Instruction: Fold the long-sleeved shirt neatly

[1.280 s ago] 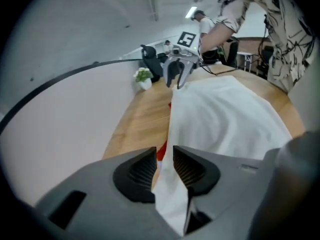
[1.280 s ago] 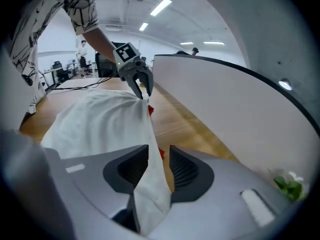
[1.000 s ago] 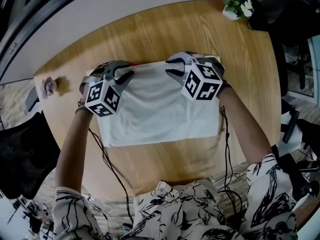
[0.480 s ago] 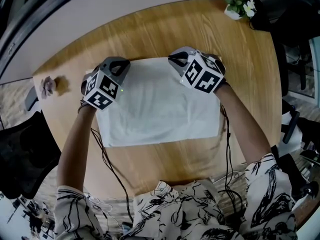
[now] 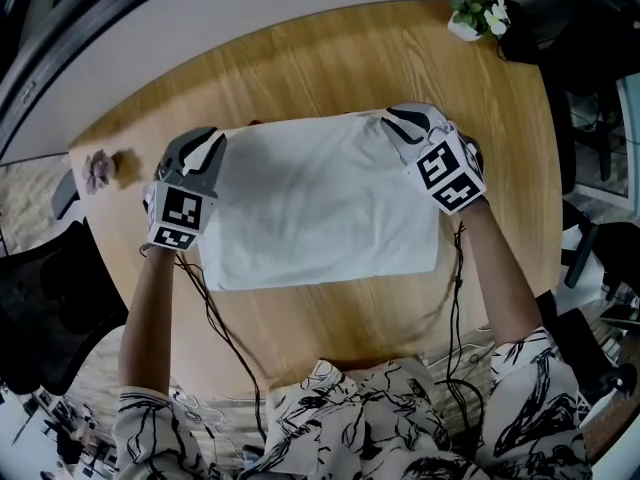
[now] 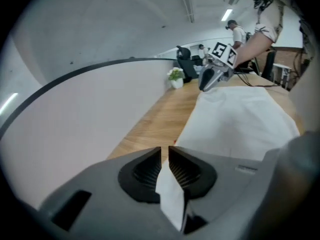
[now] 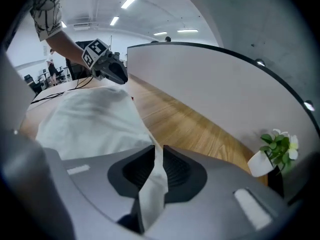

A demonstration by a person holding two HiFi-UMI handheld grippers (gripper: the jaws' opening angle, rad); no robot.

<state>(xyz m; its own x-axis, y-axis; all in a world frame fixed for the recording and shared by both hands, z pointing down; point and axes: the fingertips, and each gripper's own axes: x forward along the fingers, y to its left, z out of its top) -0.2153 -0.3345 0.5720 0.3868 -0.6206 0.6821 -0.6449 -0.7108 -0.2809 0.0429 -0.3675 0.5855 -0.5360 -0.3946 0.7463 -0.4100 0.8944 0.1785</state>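
A white long-sleeved shirt [image 5: 320,203] lies folded into a flat rectangle on the round wooden table [image 5: 330,58]. My left gripper [image 5: 215,140] is at its far left corner and my right gripper [image 5: 397,118] at its far right corner, with the far edge drawn straight between them. In the left gripper view a strip of white cloth [image 6: 170,194] sits pinched in the left gripper [image 6: 165,151]. The right gripper [image 7: 156,151] likewise has a fold of cloth [image 7: 152,189] between its ribbed pads. Both pairs of jaws are opening slightly with the cloth still between them.
A small potted plant [image 5: 478,10] stands at the table's far right edge. A small flower ornament [image 5: 100,171] sits at the left edge. A black chair [image 5: 40,308] stands left of the table. Cables [image 5: 215,323] trail from both grippers over the near edge.
Both grippers slid apart along the shirt's far edge, from near its middle out to the corners, rolling as they went. The far edge now lies straighter and wider.
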